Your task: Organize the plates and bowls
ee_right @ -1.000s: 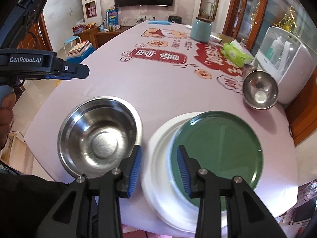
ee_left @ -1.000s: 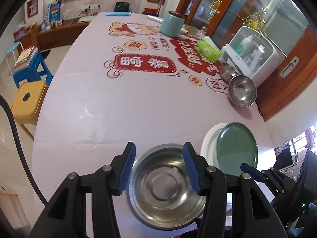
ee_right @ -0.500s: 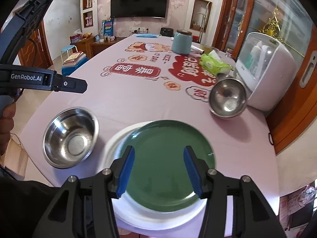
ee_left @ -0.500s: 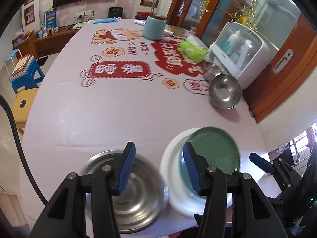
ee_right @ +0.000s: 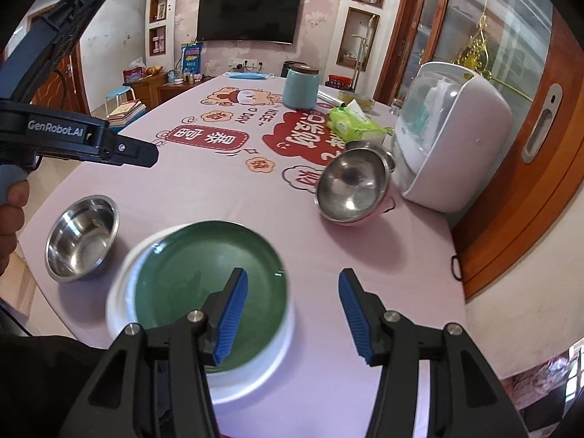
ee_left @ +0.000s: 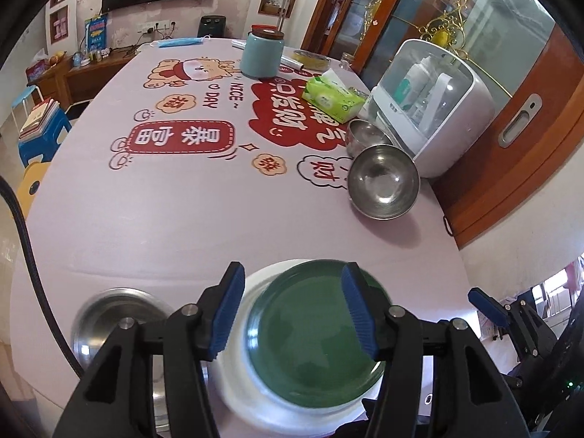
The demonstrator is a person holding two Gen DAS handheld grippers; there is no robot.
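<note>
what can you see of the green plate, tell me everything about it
The green plate is round, dark green and glossy, apparently glazed ceramic, with a shallow raised rim. It is empty and lies flat on a larger white plate, set off-centre, near the table's front edge. Neither gripper touches it; both have open jaws above it.

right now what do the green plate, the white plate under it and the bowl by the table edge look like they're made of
Green plate: glossy glazed ceramic or glass by its look, since it mirrors the room. White plate: smooth and opaque, ceramic or melamine, hard to tell. Bowl: polished metal, likely stainless steel, with bright mirror-like glints.
</note>
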